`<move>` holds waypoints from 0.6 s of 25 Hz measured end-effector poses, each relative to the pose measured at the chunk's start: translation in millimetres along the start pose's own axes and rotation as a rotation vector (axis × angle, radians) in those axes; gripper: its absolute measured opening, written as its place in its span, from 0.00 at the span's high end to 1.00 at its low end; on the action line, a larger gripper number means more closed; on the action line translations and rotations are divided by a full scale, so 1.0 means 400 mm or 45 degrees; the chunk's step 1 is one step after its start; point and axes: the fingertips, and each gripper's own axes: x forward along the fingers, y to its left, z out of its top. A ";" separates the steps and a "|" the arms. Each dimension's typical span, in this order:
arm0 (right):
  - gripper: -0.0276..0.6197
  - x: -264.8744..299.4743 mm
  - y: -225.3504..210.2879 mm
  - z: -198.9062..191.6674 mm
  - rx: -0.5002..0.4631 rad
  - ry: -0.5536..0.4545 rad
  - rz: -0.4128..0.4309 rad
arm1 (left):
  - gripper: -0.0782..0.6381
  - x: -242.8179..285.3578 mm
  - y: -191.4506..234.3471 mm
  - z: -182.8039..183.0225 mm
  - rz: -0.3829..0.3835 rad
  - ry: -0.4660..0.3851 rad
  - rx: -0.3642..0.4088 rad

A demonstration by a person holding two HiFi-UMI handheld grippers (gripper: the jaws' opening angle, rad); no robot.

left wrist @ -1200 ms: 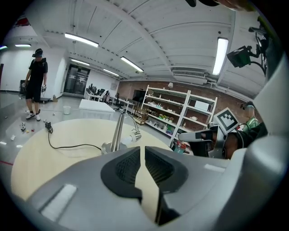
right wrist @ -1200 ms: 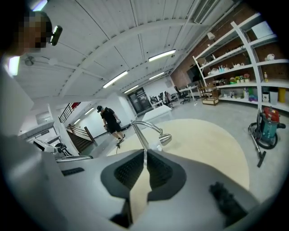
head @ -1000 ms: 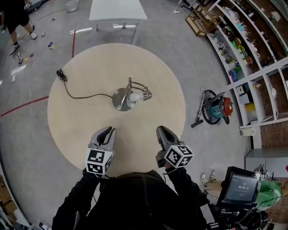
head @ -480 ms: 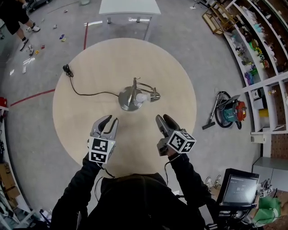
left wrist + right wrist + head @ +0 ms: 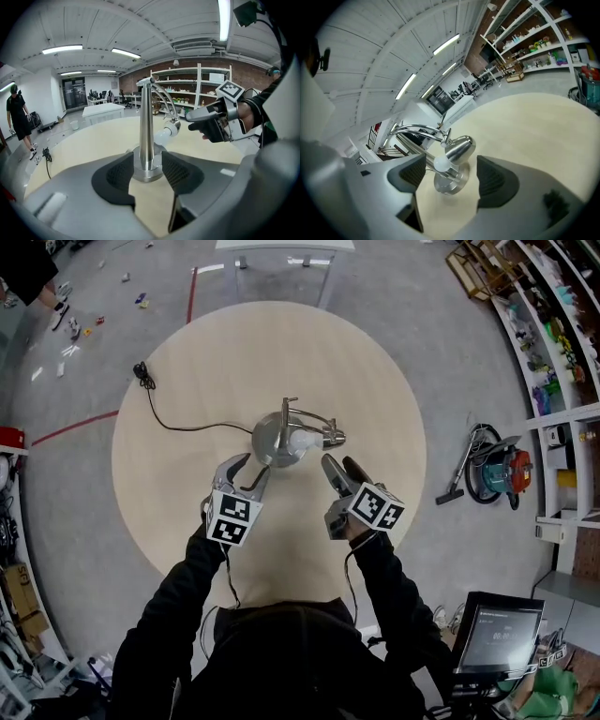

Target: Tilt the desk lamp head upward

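Observation:
A chrome desk lamp (image 5: 281, 435) stands on the round wooden table (image 5: 187, 493). It has a round base (image 5: 147, 168), an upright pole (image 5: 146, 122) and a head (image 5: 459, 147) that points down with a white bulb (image 5: 440, 164). My left gripper (image 5: 248, 472) is just short of the base. Its jaws are opening, and in the left gripper view (image 5: 147, 174) the base sits in the gap untouched. My right gripper (image 5: 337, 468) is close under the lamp head. Its jaws are opening too, and in the right gripper view (image 5: 452, 178) head and bulb show between them, not pressed.
The lamp's black cord (image 5: 178, 423) trails left across the table to its plug (image 5: 141, 371). A vacuum cleaner (image 5: 497, 470) lies on the floor at right, before the shelves (image 5: 562, 334). A white table (image 5: 281, 245) stands beyond. A monitor (image 5: 492, 634) sits at lower right.
Both grippers have moved forward from the table's near part up to the lamp. Their jaws, nearly shut a second ago, now stand wide apart.

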 end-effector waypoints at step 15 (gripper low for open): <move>0.45 0.107 -0.023 -0.013 0.018 0.026 0.026 | 0.60 0.183 0.002 -0.090 -0.019 0.089 0.059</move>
